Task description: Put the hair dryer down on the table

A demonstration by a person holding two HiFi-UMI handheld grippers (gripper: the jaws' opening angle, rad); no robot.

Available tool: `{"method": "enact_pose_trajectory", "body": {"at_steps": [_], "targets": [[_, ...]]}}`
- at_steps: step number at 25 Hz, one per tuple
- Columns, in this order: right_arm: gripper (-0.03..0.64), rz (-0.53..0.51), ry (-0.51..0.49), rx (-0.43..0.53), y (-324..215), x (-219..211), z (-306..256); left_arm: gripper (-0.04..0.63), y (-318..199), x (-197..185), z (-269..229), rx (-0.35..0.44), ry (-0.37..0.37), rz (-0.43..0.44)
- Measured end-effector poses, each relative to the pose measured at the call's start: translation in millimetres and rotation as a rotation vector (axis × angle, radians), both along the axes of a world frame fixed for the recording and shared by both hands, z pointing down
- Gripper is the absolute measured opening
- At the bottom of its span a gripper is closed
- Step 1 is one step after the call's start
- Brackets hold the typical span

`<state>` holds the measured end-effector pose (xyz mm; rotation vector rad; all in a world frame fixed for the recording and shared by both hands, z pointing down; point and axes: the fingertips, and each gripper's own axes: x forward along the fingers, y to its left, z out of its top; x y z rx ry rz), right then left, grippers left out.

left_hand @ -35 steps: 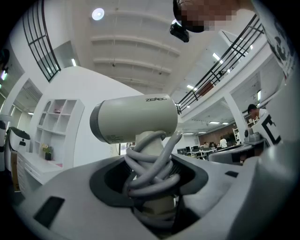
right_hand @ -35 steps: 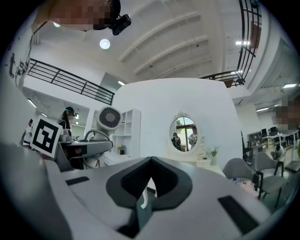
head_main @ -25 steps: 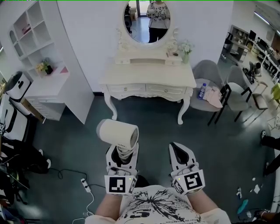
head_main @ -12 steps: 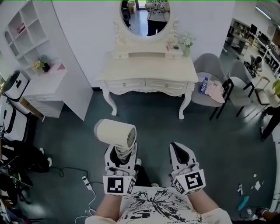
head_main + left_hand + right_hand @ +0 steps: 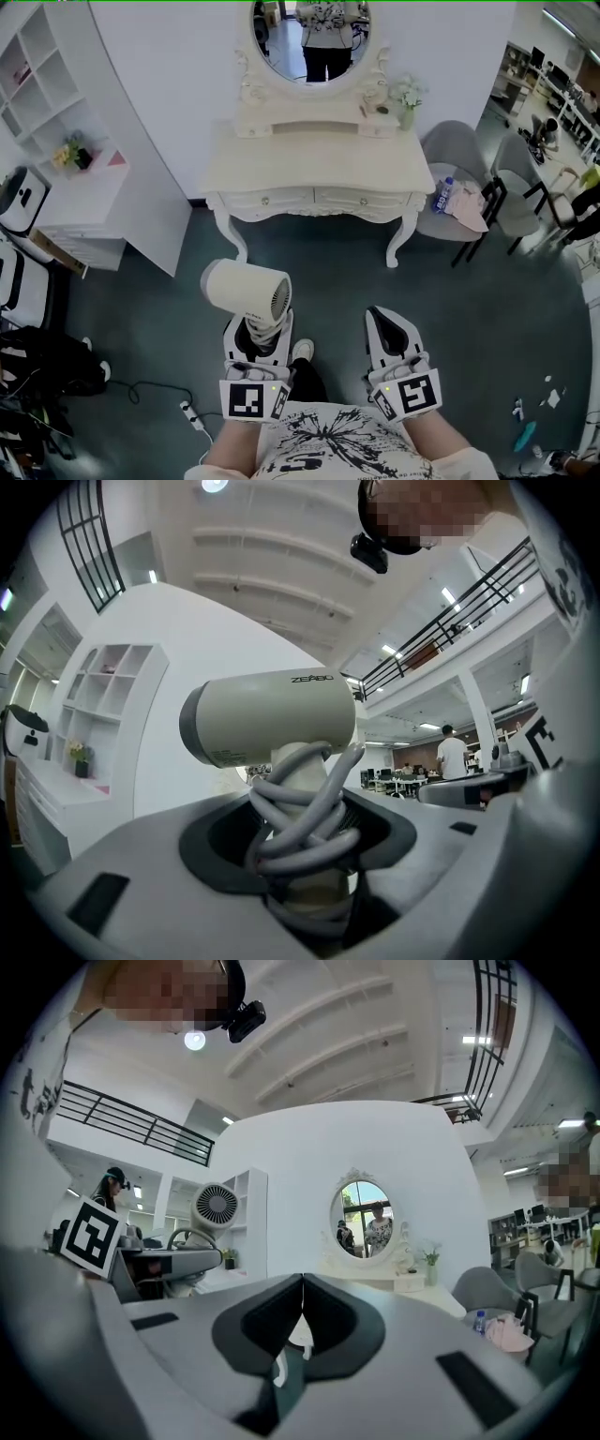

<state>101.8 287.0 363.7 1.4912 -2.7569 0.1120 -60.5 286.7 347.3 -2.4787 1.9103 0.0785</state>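
A cream hair dryer (image 5: 246, 290) with its grey cord wound round the handle stands upright in my left gripper (image 5: 260, 330), whose jaws are shut on the handle. In the left gripper view the hair dryer (image 5: 267, 716) fills the middle, its barrel lying level above the jaws. My right gripper (image 5: 389, 330) hangs beside it, shut, with nothing between its fingers. The right gripper (image 5: 302, 1314) shows its tips meeting. The white dressing table (image 5: 319, 169) with an oval mirror stands ahead of both grippers, over dark floor.
A white shelf unit (image 5: 66, 141) stands at the left. Two grey chairs (image 5: 459, 187) with a bottle and cloth sit to the right of the table. A cable and power strip (image 5: 192, 412) lie on the floor at lower left. Small boxes and a plant sit at the table's back.
The dressing table has come nearer and lower in the head view as I step towards it. Both grippers hold the same pose; the left stays shut on the hair dryer.
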Motion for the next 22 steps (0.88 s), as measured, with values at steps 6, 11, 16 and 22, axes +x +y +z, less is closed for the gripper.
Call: {"method": "enact_pose_trajectory", "body": {"at_steps": [6, 11, 16, 22], "targets": [[0.018, 0.057, 0.013, 0.017, -91, -39, -8, 0.247, -100, -47, -4, 0.012, 0.0, 0.038], [0.018, 0.105, 0.022, 0.022, -169, -70, -12, 0.247, -177, -80, -13, 0.027, 0.006, 0.082], [0.018, 0.126, 0.021, 0.014, -221, -91, -8, 0.247, -231, -103, -11, 0.021, 0.008, 0.1], [0.018, 0.115, 0.026, -0.019, -273, -103, 6, 0.247, -280, -112, 8, -0.024, 0.014, 0.099]]}}
